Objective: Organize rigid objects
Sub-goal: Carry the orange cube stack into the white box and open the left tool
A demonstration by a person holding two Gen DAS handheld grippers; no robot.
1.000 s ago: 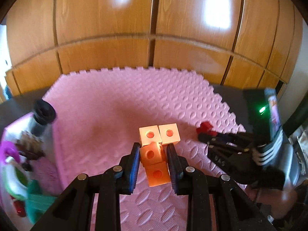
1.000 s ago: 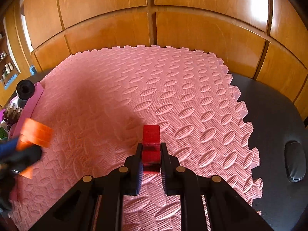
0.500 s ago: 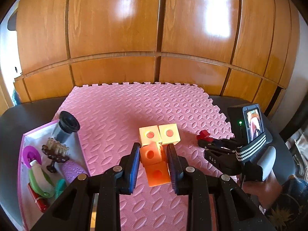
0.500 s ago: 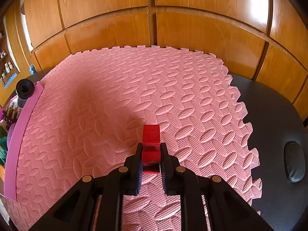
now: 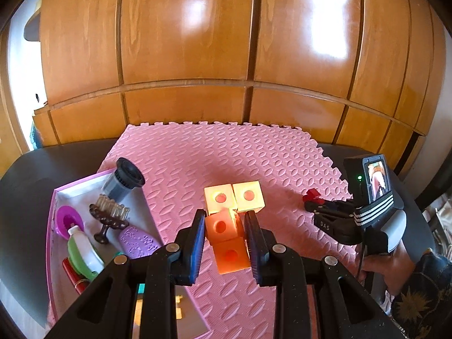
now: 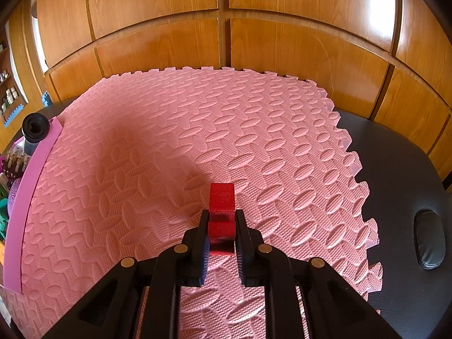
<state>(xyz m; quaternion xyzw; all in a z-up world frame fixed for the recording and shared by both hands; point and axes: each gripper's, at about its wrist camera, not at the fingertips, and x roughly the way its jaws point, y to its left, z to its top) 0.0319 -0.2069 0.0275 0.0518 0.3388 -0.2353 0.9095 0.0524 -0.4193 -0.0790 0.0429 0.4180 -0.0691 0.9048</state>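
The left tongs (image 5: 225, 236) are clamped on an orange block assembly (image 5: 227, 238), and compared with a second ago they sit higher and farther back, so the pink foam mat (image 5: 226, 158) and the tray of small items (image 5: 60, 197) to their left now show in full. The right tongs (image 6: 222, 236) have not moved and remain clamped on a red block (image 6: 222, 197) projecting ahead of the jaws. Both pieces appear lifted, which suggests transport toward a sorting place is the step in hand.
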